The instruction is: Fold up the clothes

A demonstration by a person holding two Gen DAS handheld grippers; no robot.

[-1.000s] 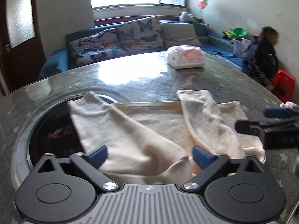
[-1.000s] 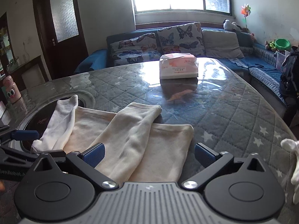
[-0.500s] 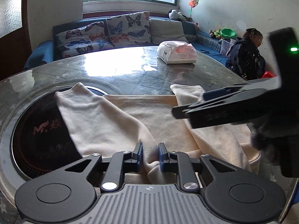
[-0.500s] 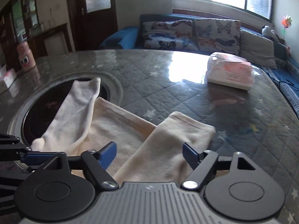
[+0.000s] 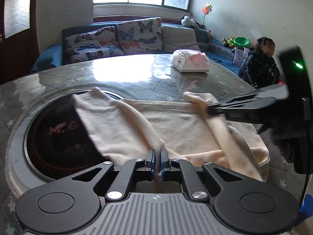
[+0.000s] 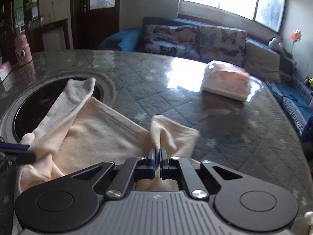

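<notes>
Left wrist view: the cream garment point(image 5: 176, 129) is seen spread flat on the quilted table point(image 5: 137, 78), its near edge overlapping the round dark hotplate point(image 5: 56, 135) set into the tabletop. The garment's long axis is laid across the picture, from the hotplate towards the right. One sleeve is stretched over the hotplate, pointing up and away to the left; the other is laid over the body on the side far from the hotplate, pointing away towards the wrapped tissue pack point(image 5: 190, 60). The left gripper point(image 5: 156, 157) is closed, and a fold of the sleeve just beside the hotplate is pinched between its pads. The right gripper point(image 5: 210, 109) is seen from the side, its tips set on the far sleeve; whether cloth is clamped cannot be told here.

Right wrist view: the garment point(image 6: 97, 129) is seen lying between the hotplate point(image 6: 27, 109) and the open tabletop, one sleeve draped onto the hotplate. The right gripper point(image 6: 157, 155) is pressed together on a raised ridge of the other sleeve, well away from the hotplate. The tissue pack point(image 6: 227, 82) is placed beyond the hotplate, apart from the garment.
</notes>
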